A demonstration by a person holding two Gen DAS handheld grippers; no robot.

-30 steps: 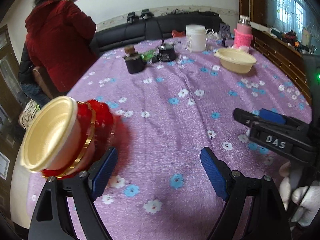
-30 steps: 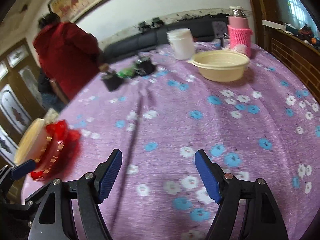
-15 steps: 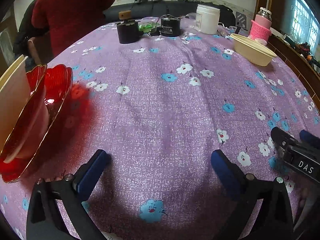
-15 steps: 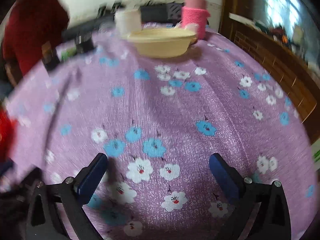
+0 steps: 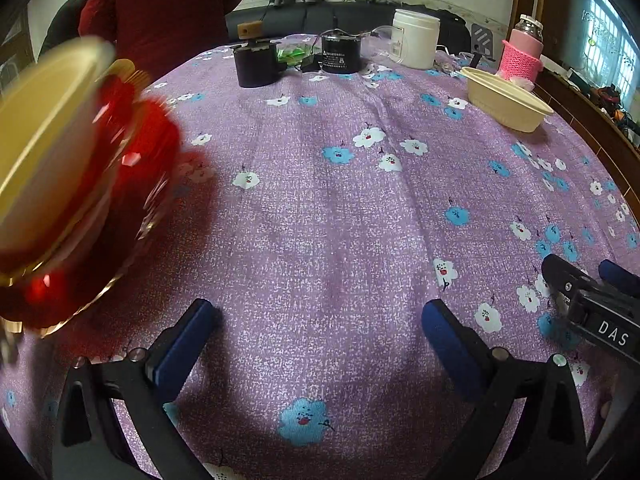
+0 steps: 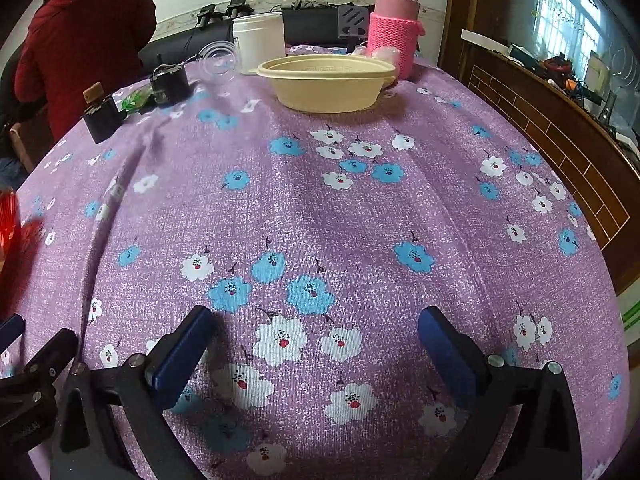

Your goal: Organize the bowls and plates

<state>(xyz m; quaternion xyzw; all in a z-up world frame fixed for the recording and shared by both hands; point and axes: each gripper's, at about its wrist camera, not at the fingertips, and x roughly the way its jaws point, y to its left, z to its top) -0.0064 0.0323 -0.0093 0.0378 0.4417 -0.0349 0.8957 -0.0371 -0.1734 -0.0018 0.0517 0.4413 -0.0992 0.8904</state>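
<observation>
Both my left gripper [image 5: 316,332] and right gripper [image 6: 316,338] gape wide, holding nothing. A cream bowl [image 5: 44,136] sits in the tilted red dish [image 5: 132,184]; the far cream bowl [image 6: 326,82] looks empty.

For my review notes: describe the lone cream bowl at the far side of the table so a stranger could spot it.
On the purple flowered tablecloth, look to the far edge, where a white plastic jar and a flask in a pink knitted sleeve stand. In front of them sits the shallow cream plastic bowl, the only wide, open dish there.

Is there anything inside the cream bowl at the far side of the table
No, in the right wrist view the cream bowl shows only its own bare inner wall, with nothing visible above the rim.
</observation>
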